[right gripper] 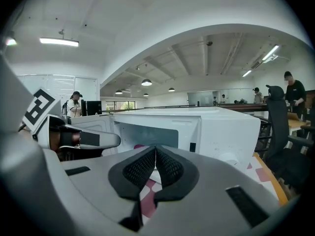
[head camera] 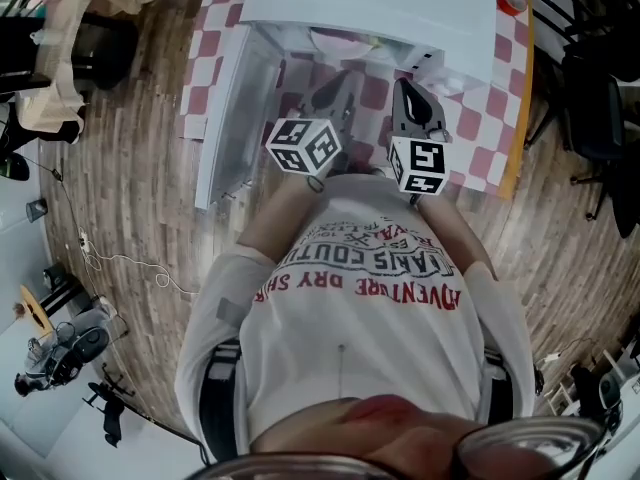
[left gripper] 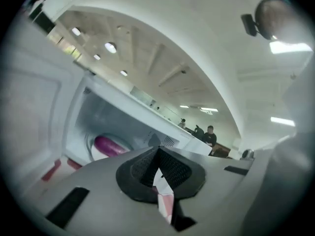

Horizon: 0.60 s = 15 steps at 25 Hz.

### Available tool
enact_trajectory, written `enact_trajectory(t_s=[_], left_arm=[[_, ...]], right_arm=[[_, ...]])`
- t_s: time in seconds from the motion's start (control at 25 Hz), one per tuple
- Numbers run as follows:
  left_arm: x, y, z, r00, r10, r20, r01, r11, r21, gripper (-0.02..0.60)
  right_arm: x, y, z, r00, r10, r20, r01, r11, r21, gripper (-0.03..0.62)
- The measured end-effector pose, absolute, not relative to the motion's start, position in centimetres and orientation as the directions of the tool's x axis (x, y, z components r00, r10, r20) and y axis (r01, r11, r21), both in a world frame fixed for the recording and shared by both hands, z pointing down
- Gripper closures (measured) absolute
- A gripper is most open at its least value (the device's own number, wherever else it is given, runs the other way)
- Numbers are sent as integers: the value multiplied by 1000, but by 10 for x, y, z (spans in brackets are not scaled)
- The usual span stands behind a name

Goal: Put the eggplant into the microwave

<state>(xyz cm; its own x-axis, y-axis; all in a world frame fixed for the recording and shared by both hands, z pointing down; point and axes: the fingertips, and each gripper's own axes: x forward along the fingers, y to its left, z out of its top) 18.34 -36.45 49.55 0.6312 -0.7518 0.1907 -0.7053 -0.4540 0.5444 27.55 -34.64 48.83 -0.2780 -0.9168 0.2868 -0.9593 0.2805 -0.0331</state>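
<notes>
The purple eggplant (left gripper: pixel 110 145) lies on the round plate inside the white microwave (head camera: pixel 370 8), seen through the open cavity in the left gripper view. The microwave door (head camera: pixel 225 118) hangs open to the left. My left gripper (left gripper: pixel 158 162) is shut with nothing between its pads, tilted, just in front of the opening. My right gripper (right gripper: pixel 155 156) is shut and empty too, beside the left one (right gripper: pixel 74 139) and facing the microwave's front (right gripper: pixel 221 127). In the head view both grippers (head camera: pixel 338 88) (head camera: pixel 408 90) point at the microwave.
The microwave stands on a table with a pink-and-white checked cloth (head camera: pixel 215 38). A small red-topped object (head camera: pixel 512 0) sits at the table's far right. Dark office chairs (head camera: pixel 600 118) stand on the wooden floor to the right. People sit in the background (left gripper: pixel 210 134).
</notes>
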Motion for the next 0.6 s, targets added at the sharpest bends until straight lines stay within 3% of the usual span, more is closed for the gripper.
enact_trajectory(t_s=[0.2,0.44,0.6], left_arm=[[193,-353,450,644,-753,135,-764,-626,156,557],[199,-347,422,669,-736,98,-743,-665,77,557],[201,-344,409,645,-761,69,-755,-648,-94,557]], right_arm=[[276,-343,466,-280,-929,244,-960,276,-51,568],[268,-339,444,-295,-937,187,-954,300,-5,568],[259,-336,439,-320,-933,166,-946,324,-1,568]])
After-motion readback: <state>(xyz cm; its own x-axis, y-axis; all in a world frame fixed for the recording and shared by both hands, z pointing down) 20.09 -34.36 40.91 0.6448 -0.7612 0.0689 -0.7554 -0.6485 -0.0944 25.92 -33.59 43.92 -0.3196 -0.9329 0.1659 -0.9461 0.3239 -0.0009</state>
